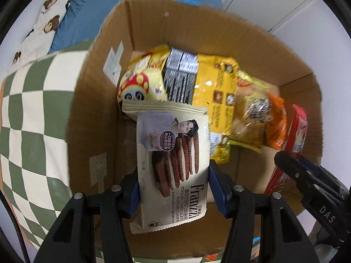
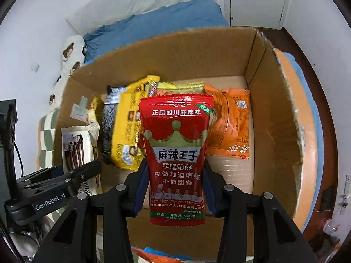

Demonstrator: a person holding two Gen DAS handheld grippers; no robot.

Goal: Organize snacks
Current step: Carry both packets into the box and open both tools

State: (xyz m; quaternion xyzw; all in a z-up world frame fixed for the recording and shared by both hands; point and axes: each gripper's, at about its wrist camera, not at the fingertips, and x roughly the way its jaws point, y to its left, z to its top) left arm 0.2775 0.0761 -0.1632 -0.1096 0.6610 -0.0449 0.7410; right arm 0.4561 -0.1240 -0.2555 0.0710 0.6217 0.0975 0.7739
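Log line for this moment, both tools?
left tool: shut on Franzzi cookie pack | right tool: shut on red spicy-strip pouch | both over cardboard box | snacks inside

Left claw [image 1: 173,188] clamped — right claw [image 2: 175,188] clamped too, side by side, angled downward

Even, soft indoor light; glare glints on the yellow snack bag [image 1: 216,87]. Fisheye bends and darkens edges, with motion blur in the cardboard box [image 1: 197,28].
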